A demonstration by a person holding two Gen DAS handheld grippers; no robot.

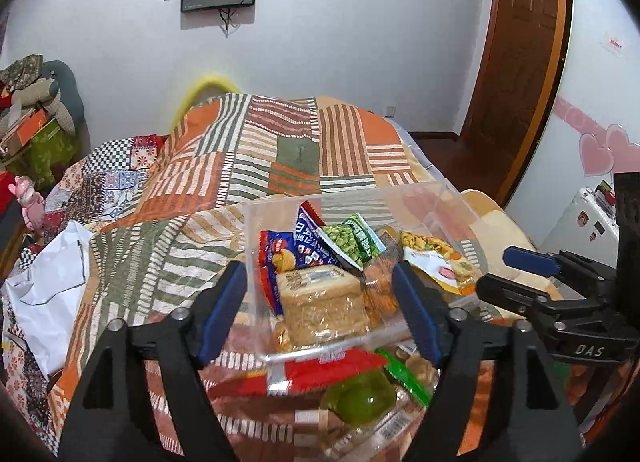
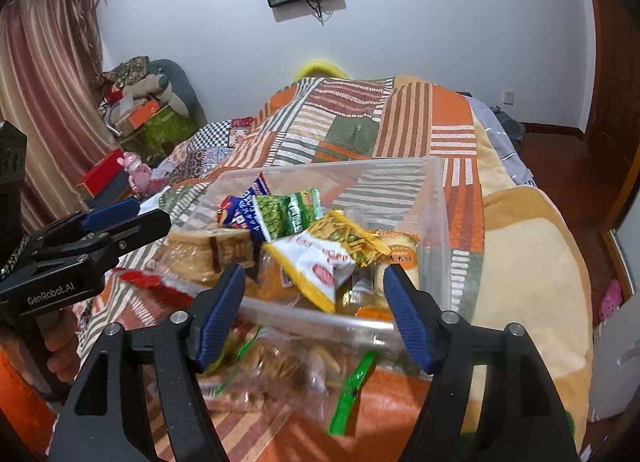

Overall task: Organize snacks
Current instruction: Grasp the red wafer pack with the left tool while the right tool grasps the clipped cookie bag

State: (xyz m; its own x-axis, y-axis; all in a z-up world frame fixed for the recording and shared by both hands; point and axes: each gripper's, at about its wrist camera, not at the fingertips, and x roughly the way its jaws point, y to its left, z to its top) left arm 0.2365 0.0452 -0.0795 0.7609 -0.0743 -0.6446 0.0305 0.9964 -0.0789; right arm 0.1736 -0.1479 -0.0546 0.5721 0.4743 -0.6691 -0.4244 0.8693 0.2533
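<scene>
A clear plastic box (image 1: 452, 198) (image 2: 436, 198) sits on the bed and holds several snack packs: a wrapped brown cake (image 1: 320, 298), a green pea pack (image 1: 352, 240) (image 2: 286, 210), a blue and red pack (image 1: 308, 242), a yellow and white pack (image 2: 320, 262). In front of the box lie a red pack (image 1: 320, 372), a clear pack with a green jelly (image 1: 364, 402) and a clear pack of biscuits (image 2: 288, 362). My left gripper (image 1: 320, 314) is open and empty, just in front of the box. My right gripper (image 2: 312, 318) is open and empty at the box's near rim.
The patchwork blanket (image 1: 260, 150) covers the bed. A white bag (image 1: 44, 286) lies at the left. Boxes and cushions (image 2: 148, 114) are piled by the curtain. A wooden door (image 1: 516, 42) stands at the right. The right gripper shows in the left wrist view (image 1: 520, 274).
</scene>
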